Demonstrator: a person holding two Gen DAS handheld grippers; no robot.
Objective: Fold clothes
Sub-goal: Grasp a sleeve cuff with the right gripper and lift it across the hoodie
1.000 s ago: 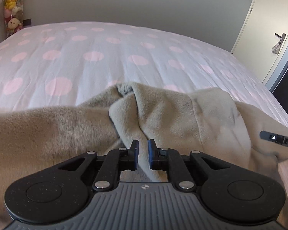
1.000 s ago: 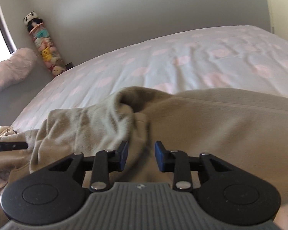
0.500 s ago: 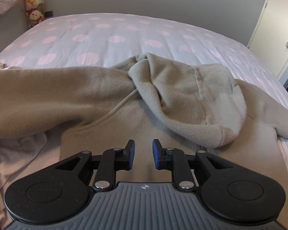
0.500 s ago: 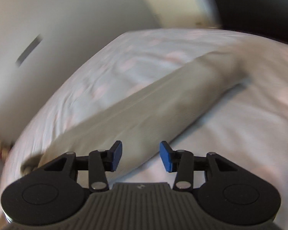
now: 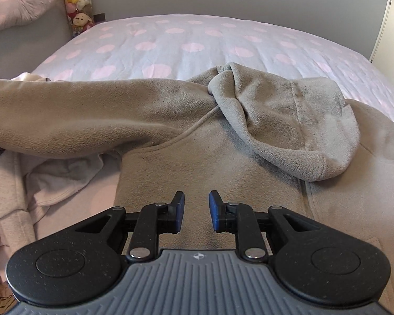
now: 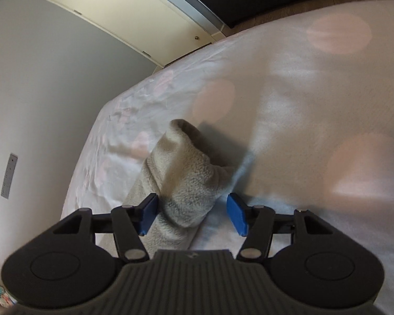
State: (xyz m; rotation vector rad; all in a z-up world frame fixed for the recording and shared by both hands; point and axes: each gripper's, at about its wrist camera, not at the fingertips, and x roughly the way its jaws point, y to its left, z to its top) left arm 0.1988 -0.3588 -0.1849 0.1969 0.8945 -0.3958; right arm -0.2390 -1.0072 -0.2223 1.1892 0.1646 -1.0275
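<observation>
Across frame middle, left view: beige hoodie lying spread on polka-dot bed, hood flopping over chest, one sleeve running to left edge. Left tool hovering, jaws apart, gripping nothing. Only right view showing sleeve cuff sitting between right tool jaws, wide apart, not clamping. Judgement: closing squarely near cuff hem, taking both layers, should be keeping sleeve flat.

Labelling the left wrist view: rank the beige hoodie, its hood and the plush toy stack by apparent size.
1. beige hoodie
2. hood
3. plush toy stack, though it stands farthest away, which shrinks it.
</observation>
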